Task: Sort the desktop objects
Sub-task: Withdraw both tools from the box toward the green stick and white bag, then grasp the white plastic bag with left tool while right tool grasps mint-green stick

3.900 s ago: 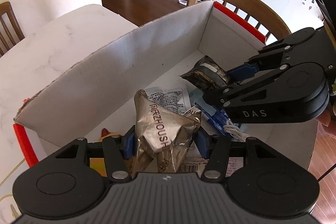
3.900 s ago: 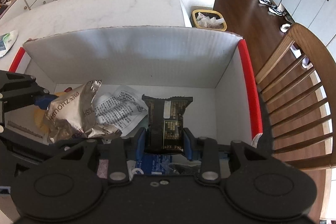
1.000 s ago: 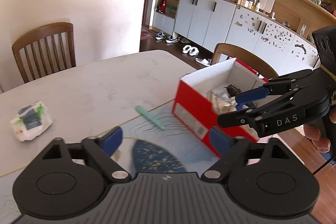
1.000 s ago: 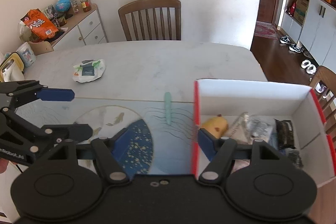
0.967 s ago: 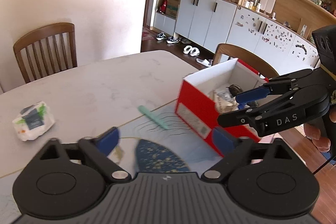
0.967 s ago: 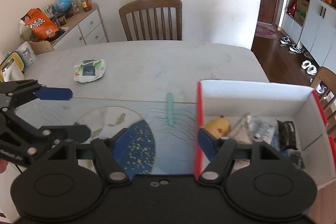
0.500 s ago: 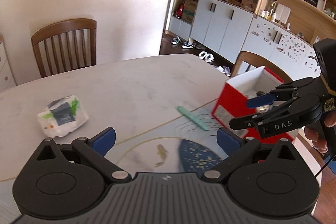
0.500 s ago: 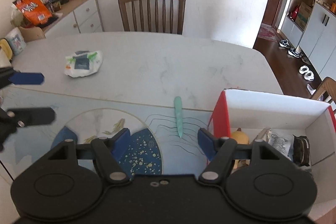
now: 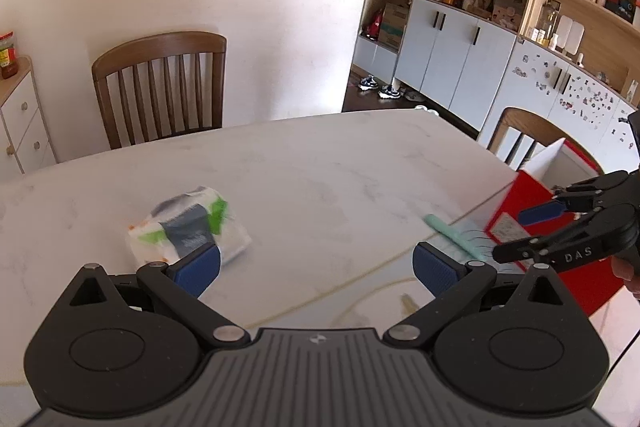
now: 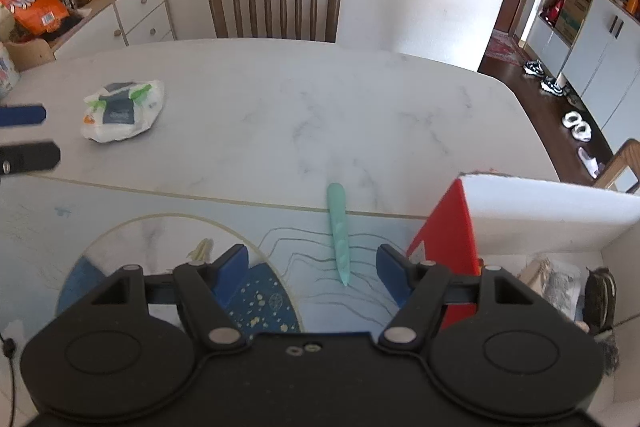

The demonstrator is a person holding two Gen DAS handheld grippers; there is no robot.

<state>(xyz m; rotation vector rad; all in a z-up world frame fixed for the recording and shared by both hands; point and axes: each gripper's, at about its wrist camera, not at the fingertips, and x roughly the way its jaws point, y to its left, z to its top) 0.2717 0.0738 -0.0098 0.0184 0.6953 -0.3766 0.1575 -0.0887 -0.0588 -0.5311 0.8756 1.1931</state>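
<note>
You are between picks: both tools are out over the table (image 10: 360, 99) with nothing in them, and by the look of it the next two things to collect are lined up, one for each hand. Your left gripper (image 9: 316, 267) has its jaws spread as wide as they go, empty, and it points at the soft white packet (image 9: 188, 227) printed in green and grey, a crinkly, pillow-shaped plastic wrap lying flat on the pale marbled top just beyond the left pad. Your right gripper (image 10: 310, 273) stands partly spread, also empty, with the mint-green stick (image 10: 338, 233) lying between its pads but untouched; it is slim, smooth-looking and tapered at both ends, and it lies across the edge of the glossy printed mat (image 10: 120, 227). The red box (image 10: 452, 239) with white corrugated inner walls sits just to the right of the stick, and crumpled wrappers already lie inside it. For the packet, I judge you should come down over its middle and close gently, since the film will likely give and slide. For the stick, lower until the pads straddle it and pinch across its narrow width; it is thin and may roll away.
</note>
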